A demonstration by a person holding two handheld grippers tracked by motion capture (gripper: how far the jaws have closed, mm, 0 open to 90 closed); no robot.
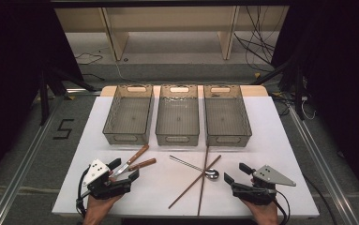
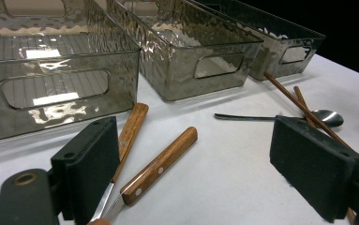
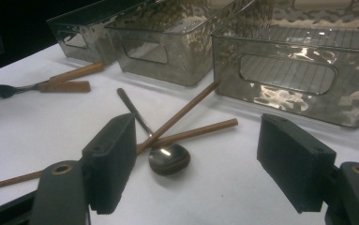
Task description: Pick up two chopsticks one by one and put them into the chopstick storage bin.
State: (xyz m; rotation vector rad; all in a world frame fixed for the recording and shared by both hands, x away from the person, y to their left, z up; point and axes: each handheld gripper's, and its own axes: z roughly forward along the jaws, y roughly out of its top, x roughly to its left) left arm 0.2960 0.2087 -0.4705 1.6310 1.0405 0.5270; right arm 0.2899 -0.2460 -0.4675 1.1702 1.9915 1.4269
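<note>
Two black two-jaw grippers rest on a white table, jaws apart and empty: the left gripper [image 1: 124, 171] beside two wooden-handled forks [image 1: 137, 161], the right gripper [image 1: 237, 174] near a steel spoon [image 1: 211, 174]. The spoon lies touching two crossed brown chopsticks [image 1: 197, 180], before three smoked clear plastic bins [image 1: 177, 115].

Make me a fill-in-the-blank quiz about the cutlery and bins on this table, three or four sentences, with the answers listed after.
1. Across the far side of the white table stand ____ clear bins in a row.
2. The two chopsticks lie ____ over each other.
3. The spoon rests its bowl nearest the ____ gripper.
4. The fork and the knife both have ____ handles.

Missing words: three; crossed; right; wooden
</note>
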